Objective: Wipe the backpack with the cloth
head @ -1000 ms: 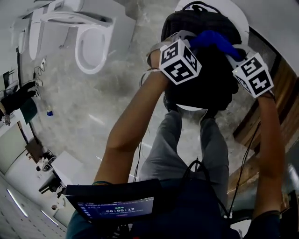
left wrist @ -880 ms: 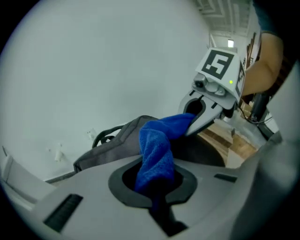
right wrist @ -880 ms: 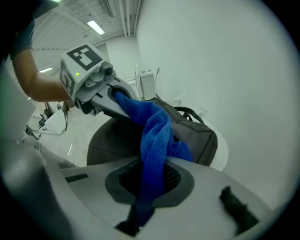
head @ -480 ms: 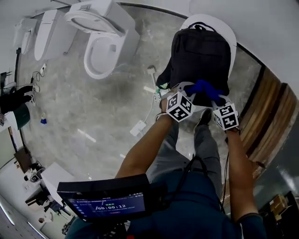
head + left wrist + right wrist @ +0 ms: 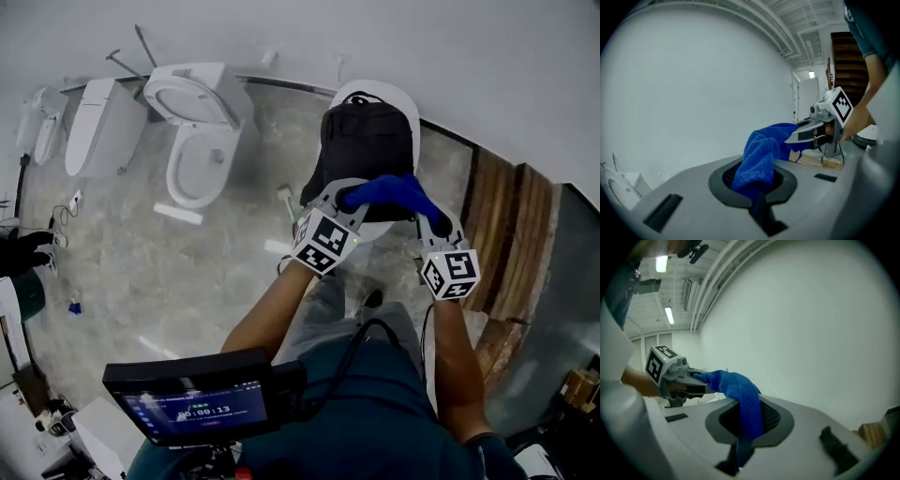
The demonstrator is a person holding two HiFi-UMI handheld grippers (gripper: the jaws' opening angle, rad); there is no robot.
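- The black backpack point(image 5: 366, 141) lies on a round white surface point(image 5: 416, 117), near a toilet point(image 5: 202, 131)
- The blue cloth point(image 5: 389, 190) is stretched across the backpack's near end; whether it touches cannot be told
- The left gripper point(image 5: 349, 199) and right gripper point(image 5: 424, 214) are each clamped on a cloth end
- Wiping looks barely begun, with most of the backpack left to do

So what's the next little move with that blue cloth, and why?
Probably lower the cloth onto the backpack and start a stroke. The left gripper and right gripper are each shut on one end, with the cloth stretched between them. Both gripper views show wall behind it, not the bag, so it seems held up rather than pressed on.
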